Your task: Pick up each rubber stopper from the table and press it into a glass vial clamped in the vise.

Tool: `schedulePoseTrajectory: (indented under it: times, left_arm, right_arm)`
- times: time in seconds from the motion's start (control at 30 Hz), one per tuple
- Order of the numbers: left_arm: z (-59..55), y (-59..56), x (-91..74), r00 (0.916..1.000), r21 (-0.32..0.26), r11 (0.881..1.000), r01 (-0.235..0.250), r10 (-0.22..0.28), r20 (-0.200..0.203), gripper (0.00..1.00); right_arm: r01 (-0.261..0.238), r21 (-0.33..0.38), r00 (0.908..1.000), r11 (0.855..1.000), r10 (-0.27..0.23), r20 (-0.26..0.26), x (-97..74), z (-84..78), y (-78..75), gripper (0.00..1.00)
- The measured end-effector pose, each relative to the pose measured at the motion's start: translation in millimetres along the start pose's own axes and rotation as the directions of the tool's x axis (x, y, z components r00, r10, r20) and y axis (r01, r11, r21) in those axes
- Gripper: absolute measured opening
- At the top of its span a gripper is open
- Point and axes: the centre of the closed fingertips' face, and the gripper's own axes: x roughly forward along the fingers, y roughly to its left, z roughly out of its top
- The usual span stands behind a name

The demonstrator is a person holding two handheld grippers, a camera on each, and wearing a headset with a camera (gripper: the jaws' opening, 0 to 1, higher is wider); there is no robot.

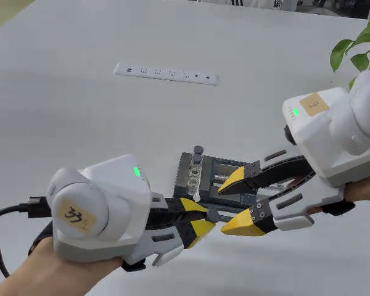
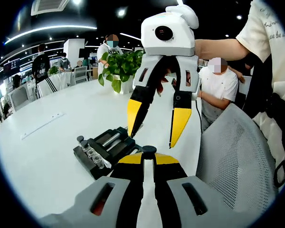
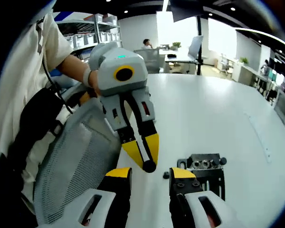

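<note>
We judge the task partly done. In the head view the small black bench vise (image 1: 222,165) stands on the pale grey table (image 1: 80,123) and clamps a short row of clear glass vials (image 1: 194,177). The two vials at the far end carry dark caps, which we take for seated stoppers. The nearer ones look open-mouthed, so some vials are left to plug, though we cannot count them with certainty.

The next piece is in the air. The left gripper (image 1: 208,216) has its yellow-tipped jaws pinched together on a small dark round rubber stopper (image 1: 213,214), just in front of the vise and clear of the table. The right gripper (image 1: 224,209) faces it with jaws spread apart and holding nothing, and the stopper is close to the mouth of that gap. We read this as a handover or regrip, not yet a pressing.

The head view gives us the vial row from above and a long white power strip (image 1: 166,73) far across the table. The left gripper view shows the right gripper's spread jaws face-on above the vise, beside a grey mesh chair back (image 2: 237,152). The right gripper view sets the stopper between its own two tips.
</note>
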Motion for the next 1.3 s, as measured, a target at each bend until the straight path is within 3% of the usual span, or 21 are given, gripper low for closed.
schedulePoseTrajectory:
  times: [0.13, 0.27, 0.6, 1.3]
  left_arm:
    - [-1.4, -3.7, 2.2, 0.9999, 0.008, 1.0, 0.007, -0.007, -0.007, 0.03]
    - [-3.1, -4.8, 3.5, 0.9999, 0.012, 1.0, 0.011, -0.011, -0.013, 0.03]
    - [-3.9, -8.1, 4.1, 0.9998, 0.009, 1.0, 0.017, -0.016, -0.014, 0.03]
    - [-4.7, -11.2, 4.8, 0.9995, 0.004, 1.0, 0.029, -0.029, -0.011, 0.03]
  right_arm:
    - [-0.011, -0.11, 0.9969, 0.994, 0.002, -0.079, 2.6, -2.1, 2.7, 0.23]
    - [-0.024, -0.158, 0.9924, 0.987, 0.004, -0.123, 4.4, -3.0, 4.4, 0.2]
    - [-0.056, -0.198, 0.9868, 0.979, 0.024, -0.16, 8.8, -4.2, 8.2, 0.09]
    - [-0.092, -0.235, 0.9778, 0.968, 0.043, -0.205, 11.0, -4.6, 14.2, 0.07]
